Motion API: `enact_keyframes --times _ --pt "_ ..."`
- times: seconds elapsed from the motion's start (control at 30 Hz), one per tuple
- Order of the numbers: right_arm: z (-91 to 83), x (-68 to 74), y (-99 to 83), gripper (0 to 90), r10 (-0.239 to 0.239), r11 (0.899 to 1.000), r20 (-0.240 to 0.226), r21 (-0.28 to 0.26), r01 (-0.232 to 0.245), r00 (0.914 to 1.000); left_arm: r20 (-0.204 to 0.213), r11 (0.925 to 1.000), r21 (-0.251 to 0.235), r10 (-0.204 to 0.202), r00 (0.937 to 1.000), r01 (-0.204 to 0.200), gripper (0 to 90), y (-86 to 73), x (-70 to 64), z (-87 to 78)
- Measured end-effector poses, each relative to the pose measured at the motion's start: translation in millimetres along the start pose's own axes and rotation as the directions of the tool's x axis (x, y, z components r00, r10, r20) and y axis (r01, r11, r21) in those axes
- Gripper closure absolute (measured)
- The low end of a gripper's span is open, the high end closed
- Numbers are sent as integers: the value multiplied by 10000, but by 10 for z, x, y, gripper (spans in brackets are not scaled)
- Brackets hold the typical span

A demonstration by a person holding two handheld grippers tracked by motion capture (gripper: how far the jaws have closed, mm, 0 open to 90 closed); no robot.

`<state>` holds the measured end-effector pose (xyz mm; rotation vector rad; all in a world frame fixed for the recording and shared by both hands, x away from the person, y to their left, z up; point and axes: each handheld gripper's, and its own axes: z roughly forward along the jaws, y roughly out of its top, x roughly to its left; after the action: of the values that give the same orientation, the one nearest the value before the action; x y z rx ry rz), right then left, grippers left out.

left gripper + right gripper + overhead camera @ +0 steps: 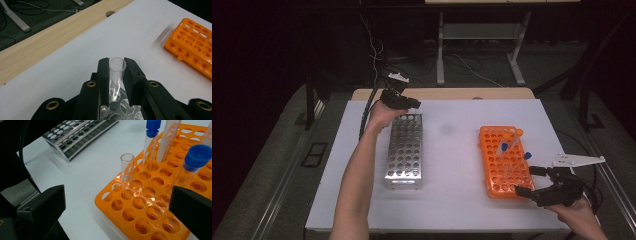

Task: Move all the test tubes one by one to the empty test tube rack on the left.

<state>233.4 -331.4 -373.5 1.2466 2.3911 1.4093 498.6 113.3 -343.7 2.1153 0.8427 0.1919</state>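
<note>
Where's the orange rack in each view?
High view: orange rack right of centre, just ahead of the right claw.
Left gripper view: at the right edge, beyond the held clear tube.
Right gripper view: centre-right, holding tubes.
Shared landmark: metal rack.
</note>
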Motion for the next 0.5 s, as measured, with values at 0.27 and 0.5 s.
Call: enact_keyframes --times 0.27,0.5 --pt "27 8 -3 4 -12 9999 -20 103 12 10000 67 9993 -362 -106 9999 109 745 -85 23 -9" --pt "13 2 -6 4 59 10000 2 45 -59 10000 -8 9987 -499 115 9999 -115 742 -147 0 -39"
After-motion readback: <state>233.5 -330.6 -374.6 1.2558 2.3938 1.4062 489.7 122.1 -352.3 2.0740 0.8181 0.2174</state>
